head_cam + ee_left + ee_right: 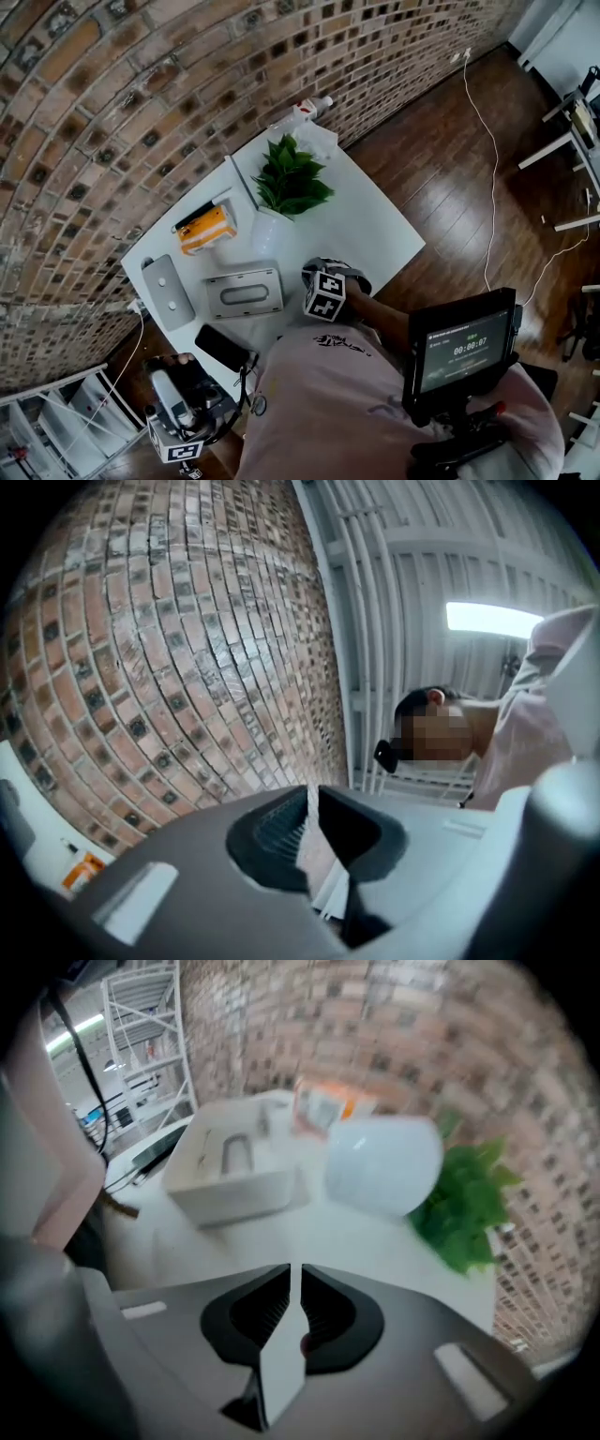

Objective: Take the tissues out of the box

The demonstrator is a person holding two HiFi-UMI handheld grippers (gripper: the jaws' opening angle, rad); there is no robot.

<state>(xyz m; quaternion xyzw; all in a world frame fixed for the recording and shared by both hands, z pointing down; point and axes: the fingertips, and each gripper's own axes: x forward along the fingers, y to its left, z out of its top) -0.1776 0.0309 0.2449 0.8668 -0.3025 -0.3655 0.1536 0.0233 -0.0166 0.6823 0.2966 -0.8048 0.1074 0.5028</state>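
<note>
My right gripper (292,1274) hangs closed and empty near the box (244,292), poised to start. Left gripper (312,799) closed too, off the table (375,225), out of the way.

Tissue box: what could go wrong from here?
1. Nothing steadies the tissue box; the left gripper is shut and off the table, so a pull may lift the box too.
2. The right gripper has its jaws together; unless opened, it would likely just poke the box.
3. The white plant pot stands close by; a swing could tip it.
</note>
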